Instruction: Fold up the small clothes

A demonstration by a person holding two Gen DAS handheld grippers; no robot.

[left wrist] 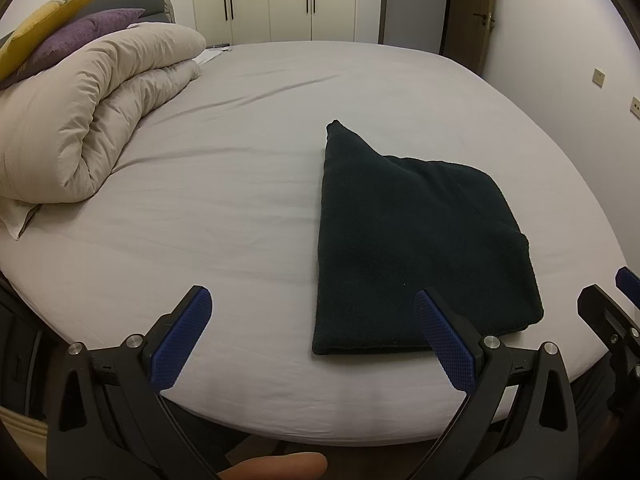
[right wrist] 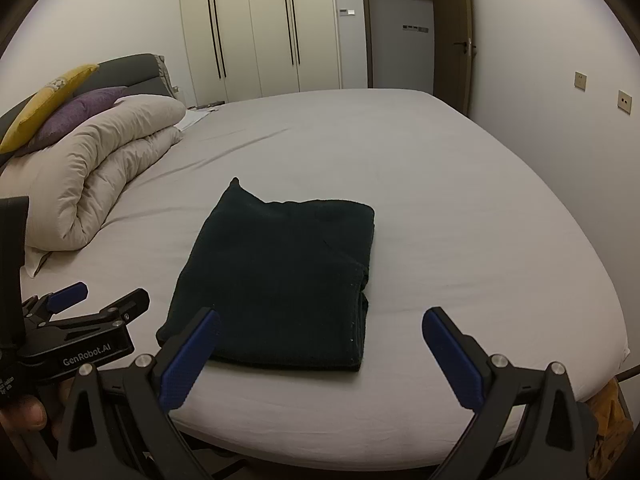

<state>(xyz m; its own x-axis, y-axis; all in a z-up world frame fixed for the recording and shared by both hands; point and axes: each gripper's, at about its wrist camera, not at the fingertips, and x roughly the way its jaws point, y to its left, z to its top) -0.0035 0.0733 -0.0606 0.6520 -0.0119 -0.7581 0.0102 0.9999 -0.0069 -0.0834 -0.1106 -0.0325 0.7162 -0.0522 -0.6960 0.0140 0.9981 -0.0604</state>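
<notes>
One dark green cloth [right wrist: 280,280] lies folded on the grey sheet of the bed [right wrist: 460,208], near the bed's front edge. It is a thick, roughly square bundle with several layers showing along its right side, and one corner sticks out past the far left edge as a small peak. Nothing is holding it.

Just in front of the cloth hangs the right gripper [right wrist: 320,356], its blue-padded fingers [right wrist: 188,364] spread wide apart and empty; in the right wrist view the left pad overlaps the cloth's near left corner, though whether it touches cannot be told. The left gripper [left wrist: 312,340] is to the left of the cloth, its fingers [left wrist: 182,340] likewise spread wide with nothing between them; its right pad overlaps the cloth's near edge in the left wrist view. A fingertip of the person's hand [left wrist: 276,466] shows at the bottom of that view.

Further out, a rolled beige duvet [right wrist: 100,172] lies along the bed's left side, well apart from the cloth, with a purple pillow [right wrist: 80,112] and a yellow pillow [right wrist: 48,100] stacked behind it. White wardrobe doors [right wrist: 260,28] stand beyond the bed.
</notes>
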